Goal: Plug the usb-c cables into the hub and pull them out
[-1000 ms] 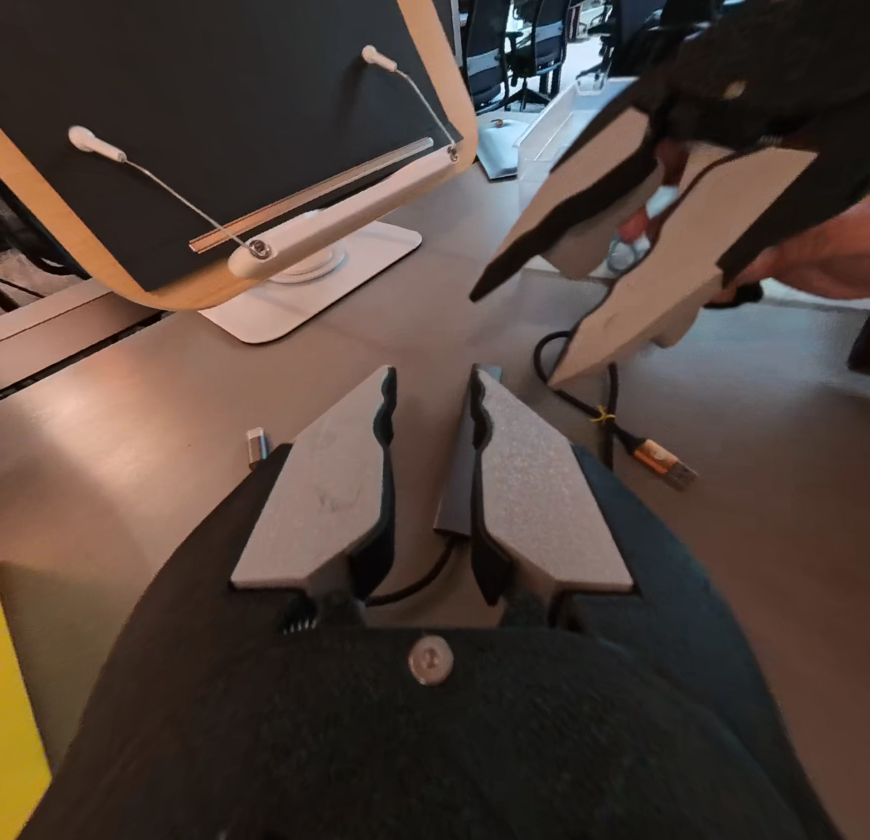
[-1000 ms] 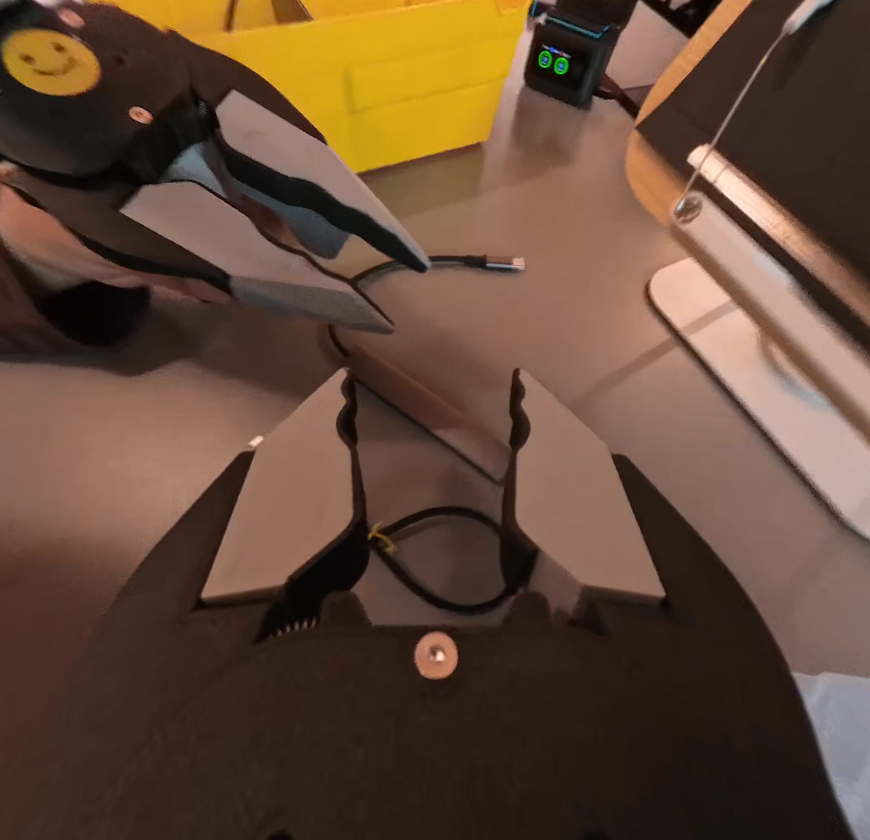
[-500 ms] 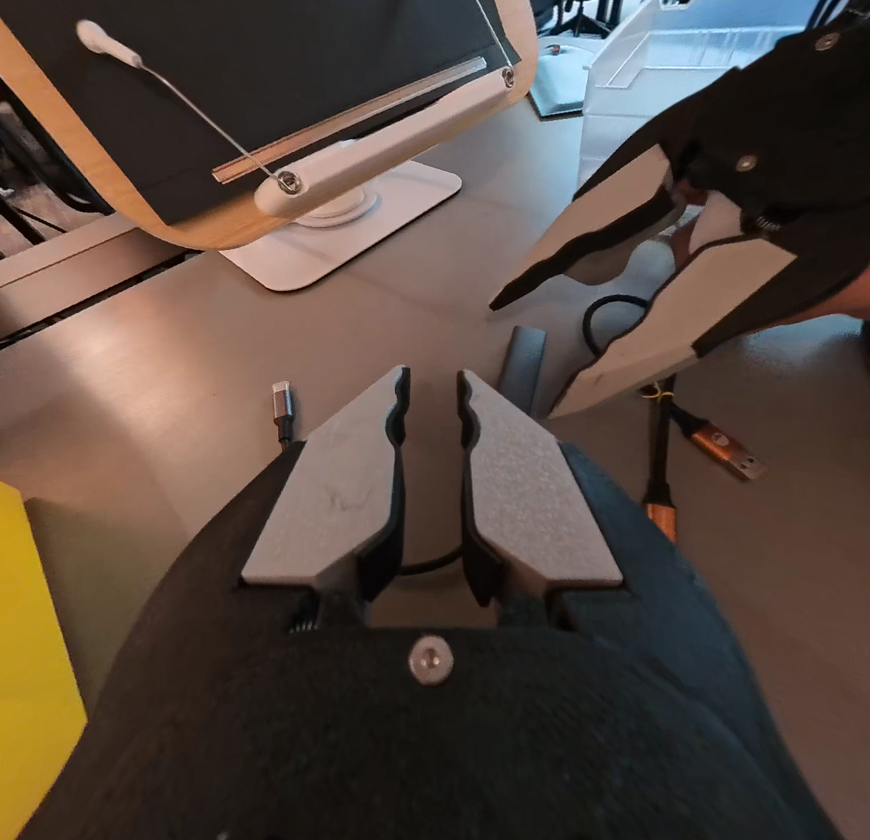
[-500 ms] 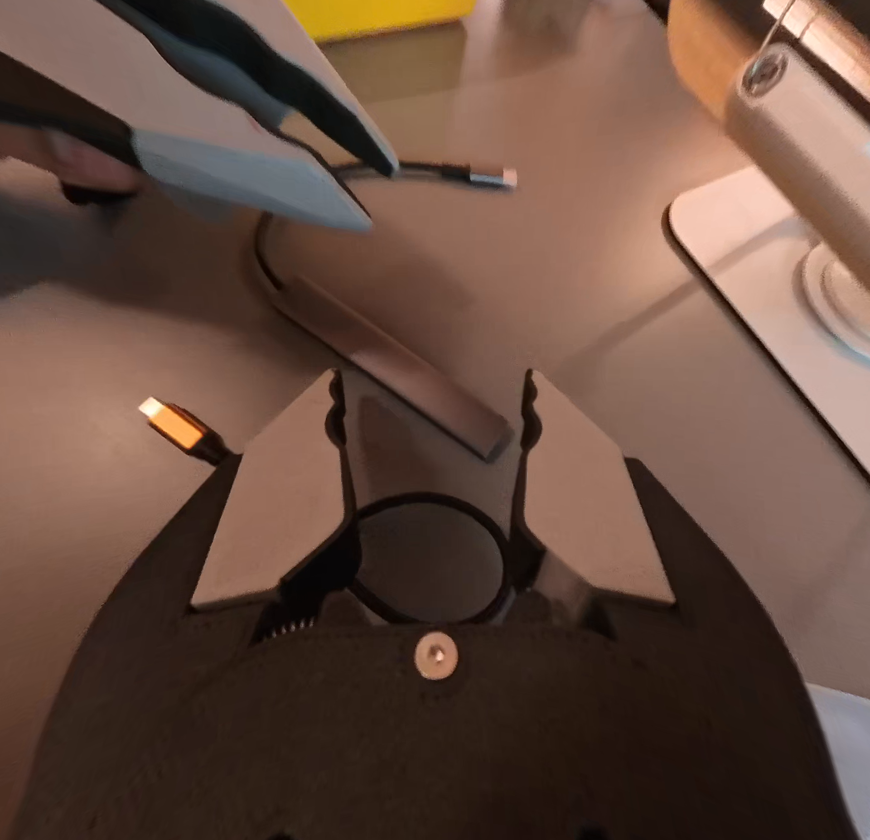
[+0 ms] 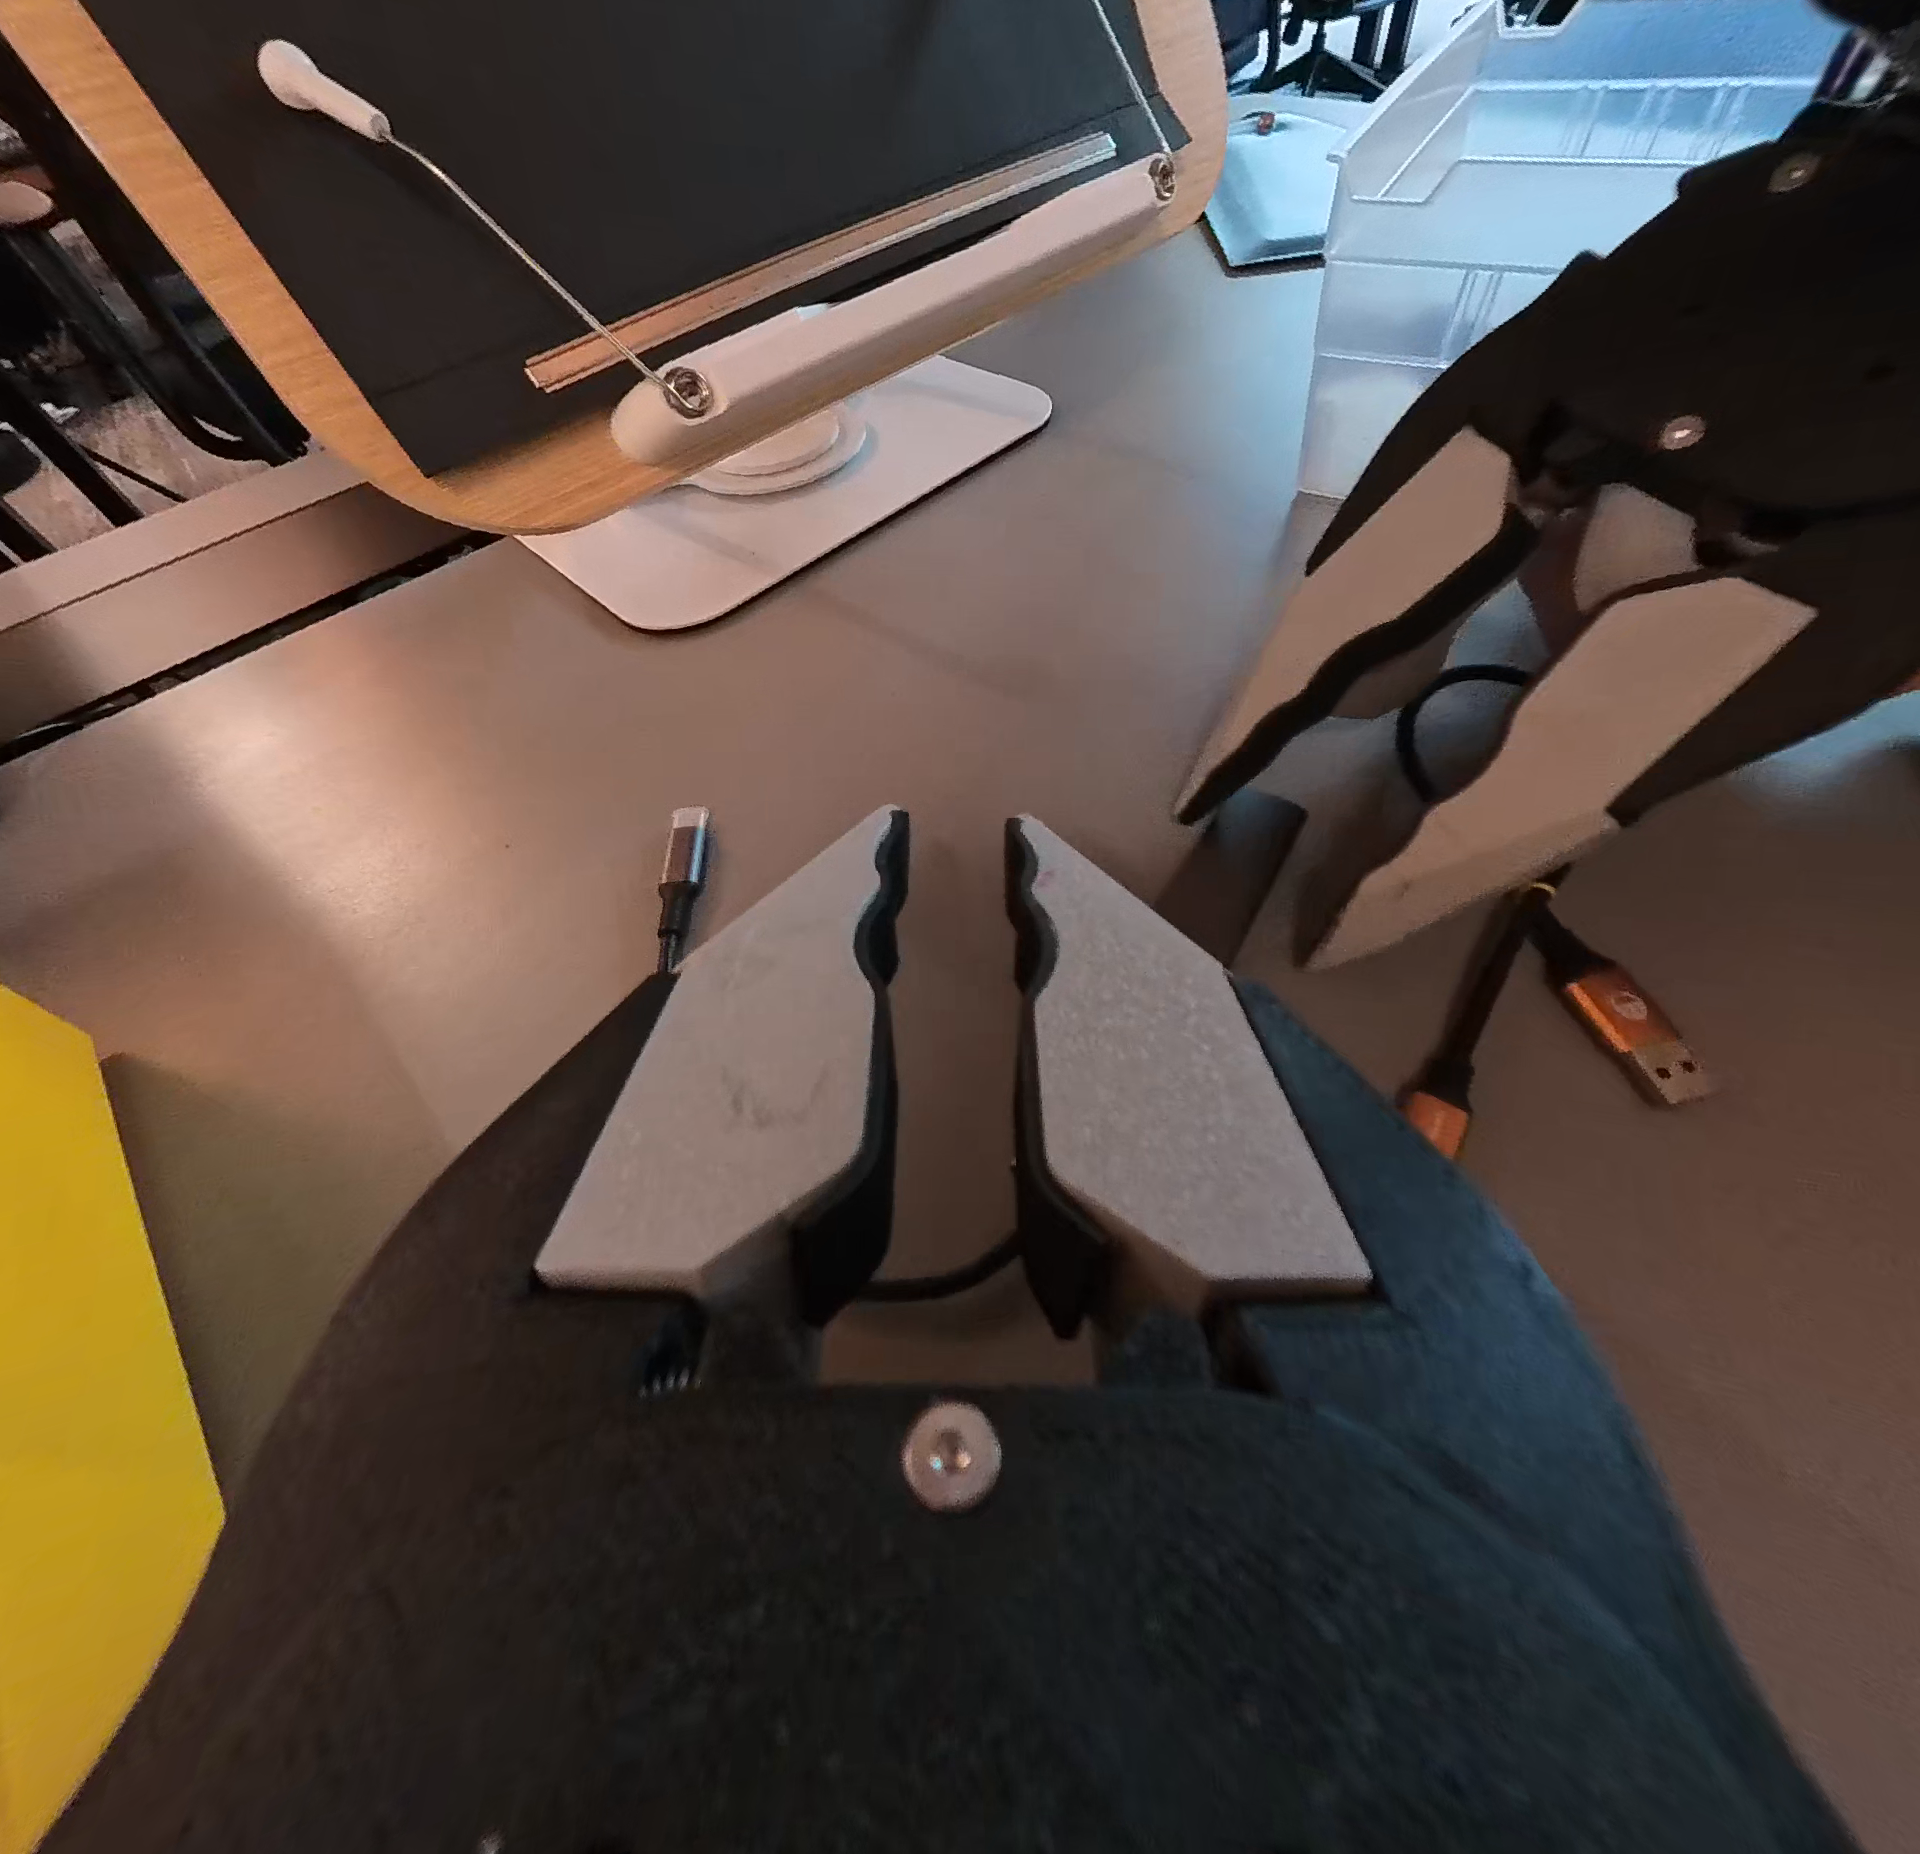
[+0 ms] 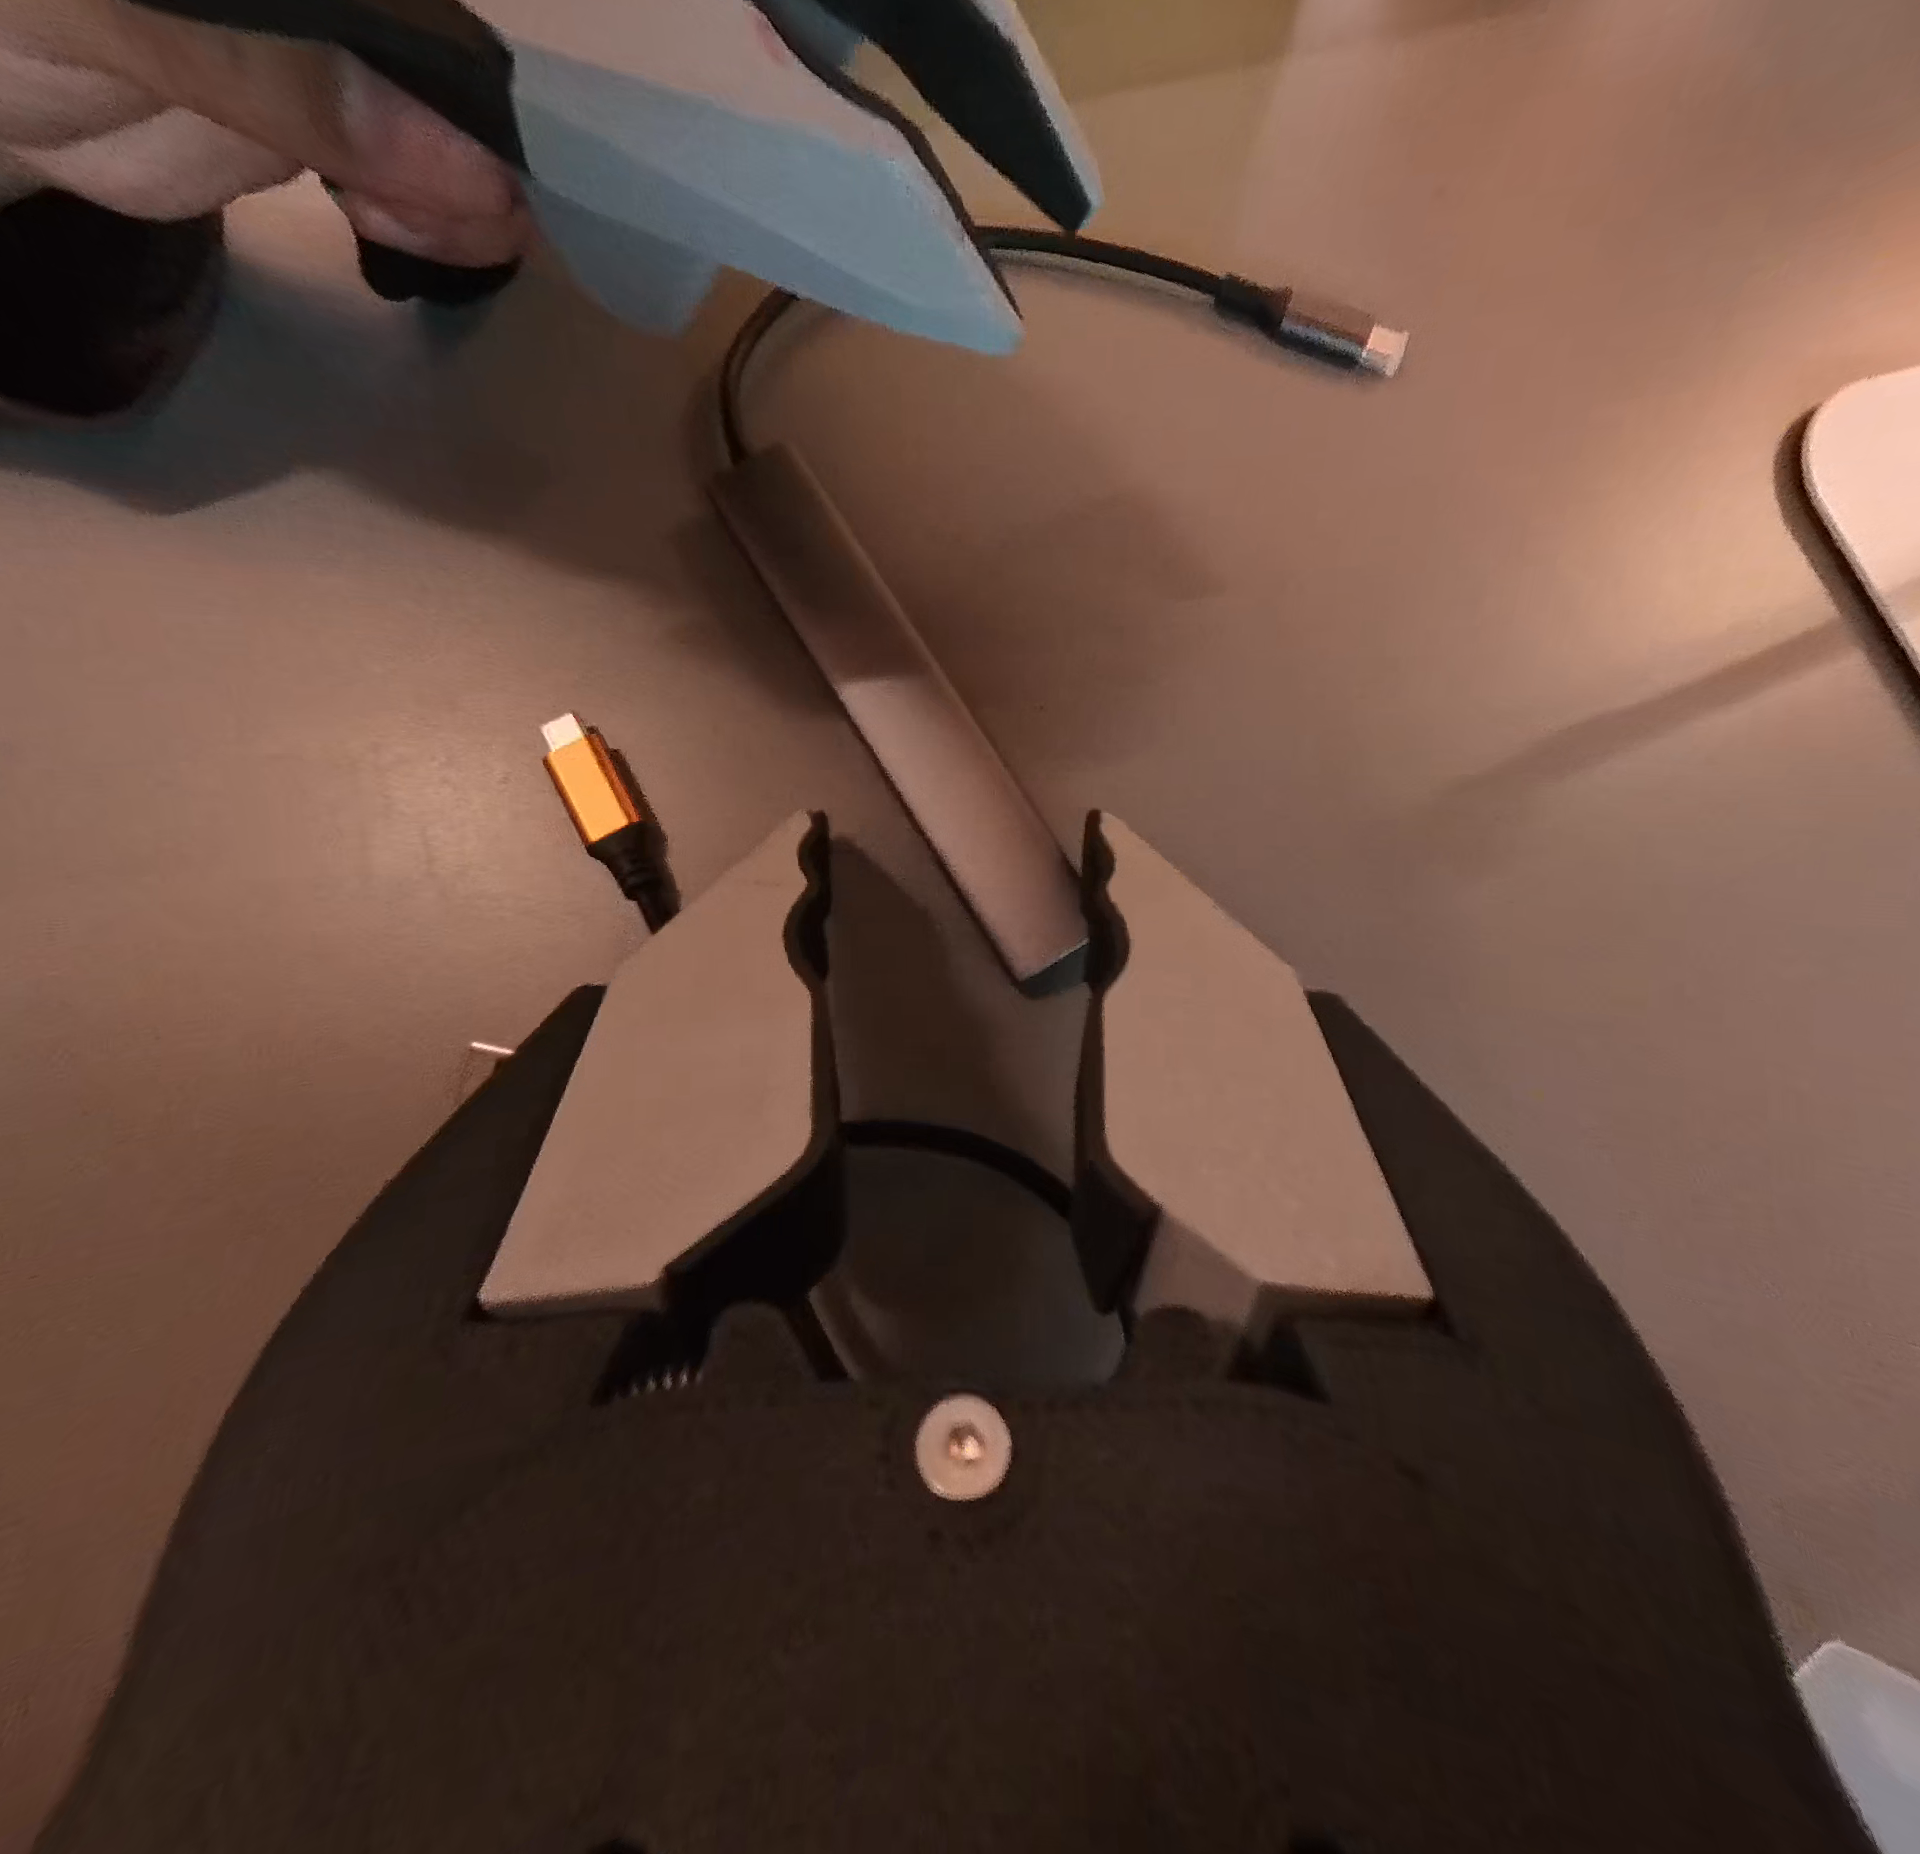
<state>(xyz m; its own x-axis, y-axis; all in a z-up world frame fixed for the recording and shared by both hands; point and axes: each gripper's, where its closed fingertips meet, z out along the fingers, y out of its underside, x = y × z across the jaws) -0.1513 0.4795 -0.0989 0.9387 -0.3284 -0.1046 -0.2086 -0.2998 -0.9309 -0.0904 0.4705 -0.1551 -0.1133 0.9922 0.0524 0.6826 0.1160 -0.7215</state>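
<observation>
hub (image 5: 1236, 869): mostly behind right tool (image 5: 1247, 879) | yellow bin (image 5: 62, 1389): cut off | hand (image 6: 260, 131): blurred

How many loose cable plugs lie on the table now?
3: a silver plug beyond the hub, an orange usb-c plug to its left, an orange flat plug nearby. More may be hidden under the grippers.

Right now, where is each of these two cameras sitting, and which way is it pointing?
Left wrist view: rides on the left gripper, looking along its open fingers over the grey table toward a tilted board on a white stand; the right gripper shows at right.
Right wrist view: rides on the right gripper, looking down at the hub; a hand holds the left gripper above.
Both show the hub, the silver-tipped cable and the orange cable.
</observation>
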